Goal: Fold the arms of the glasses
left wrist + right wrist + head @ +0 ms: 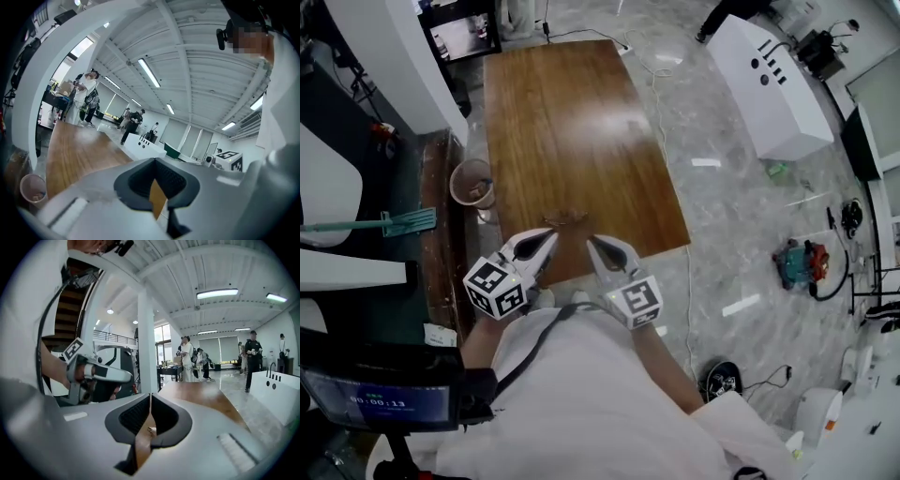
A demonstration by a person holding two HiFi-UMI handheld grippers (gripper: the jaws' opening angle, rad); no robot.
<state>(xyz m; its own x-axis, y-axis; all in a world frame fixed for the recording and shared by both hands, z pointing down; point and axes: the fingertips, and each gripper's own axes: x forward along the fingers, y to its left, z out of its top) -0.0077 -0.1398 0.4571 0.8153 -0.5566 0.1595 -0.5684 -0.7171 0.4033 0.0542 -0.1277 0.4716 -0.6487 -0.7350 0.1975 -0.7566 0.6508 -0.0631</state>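
The glasses (565,217) lie as a small thin brown shape on the wooden table (572,131), close to its near edge; their arms are too small to make out. My left gripper (549,237) hovers just short of them on the left, jaws pressed together with nothing between them. My right gripper (592,243) hovers to their right, also shut and empty. In the left gripper view the left gripper (156,162) points level along the table. In the right gripper view the right gripper (150,397) shows only a sliver of tabletop through its seam, with the left gripper (93,375) beside it.
A round tan bin (472,183) stands by the table's left edge. Off the right side is a white cabinet (769,80), with cables and tools (802,264) on the marble floor. Several people (190,357) stand beyond the table's far end.
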